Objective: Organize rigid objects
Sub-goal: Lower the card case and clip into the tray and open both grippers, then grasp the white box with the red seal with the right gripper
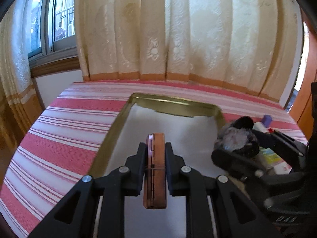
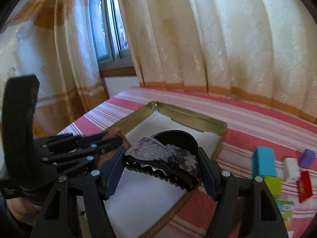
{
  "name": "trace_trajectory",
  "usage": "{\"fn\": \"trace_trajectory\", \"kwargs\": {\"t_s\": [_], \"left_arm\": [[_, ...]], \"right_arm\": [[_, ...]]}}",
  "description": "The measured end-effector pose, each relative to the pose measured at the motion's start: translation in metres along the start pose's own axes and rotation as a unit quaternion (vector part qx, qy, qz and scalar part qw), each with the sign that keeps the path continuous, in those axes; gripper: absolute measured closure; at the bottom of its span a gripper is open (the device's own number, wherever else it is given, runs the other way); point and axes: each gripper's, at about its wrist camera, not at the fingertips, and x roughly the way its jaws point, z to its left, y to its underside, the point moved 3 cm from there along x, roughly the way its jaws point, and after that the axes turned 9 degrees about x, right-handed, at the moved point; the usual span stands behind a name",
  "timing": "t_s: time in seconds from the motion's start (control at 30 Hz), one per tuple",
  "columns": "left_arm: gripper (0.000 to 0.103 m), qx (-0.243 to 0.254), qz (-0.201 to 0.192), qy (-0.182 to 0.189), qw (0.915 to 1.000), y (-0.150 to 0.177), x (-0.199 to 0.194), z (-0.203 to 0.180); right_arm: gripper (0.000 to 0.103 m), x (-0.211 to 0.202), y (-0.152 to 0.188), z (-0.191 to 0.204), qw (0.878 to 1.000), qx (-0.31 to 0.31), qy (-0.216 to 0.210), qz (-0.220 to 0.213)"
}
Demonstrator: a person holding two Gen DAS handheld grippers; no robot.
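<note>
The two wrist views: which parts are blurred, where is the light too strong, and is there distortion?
Left wrist view: the right gripper and its sequined hair clip are motion-blurred, while the brown case in the left gripper is sharp. Right wrist view: the left gripper and the colored blocks are smeared; the window is overexposed. Both views: fisheye bends the striped bedspread.

Premises present as a domestic room, most likely a bedroom. A bed or mattress surface carries a pink-and-white striped cover (image 1: pixel 65 123). Floor-length cream damask curtains (image 1: pixel 178 29) with an orange band near the hem hang directly behind it. A sliding window (image 1: pixel 49 19) with a metal frame sits above a wooden sill, daylight entering. The wall (image 2: pixel 23 45) beside the window shows peeling, patchy paint. Small household boxes (image 2: pixel 264 163) lie scattered on the cover.
</note>
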Motion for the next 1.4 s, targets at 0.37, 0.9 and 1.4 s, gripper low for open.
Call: {"fn": "trace_trajectory", "kwargs": {"t_s": [0.37,0.9,1.4], "left_arm": [[0.022,-0.032,-0.012,-0.044,0.9984,-0.004,-0.01,0.021],[0.0,0.022,-0.107,-0.02,0.9938,0.048,-0.066,-0.112],[0.0,0.037,-0.087,-0.005,0.9955,0.049,-0.056,-0.132]], "right_arm": [[0.01,0.004,-0.002,-0.006,1.0,-0.003,0.007,-0.017],[0.006,-0.159,0.076,-0.115,0.982,0.056,0.162,-0.081],[0.006,-0.108,0.087,-0.139,0.976,0.098,0.192,0.02]]}}
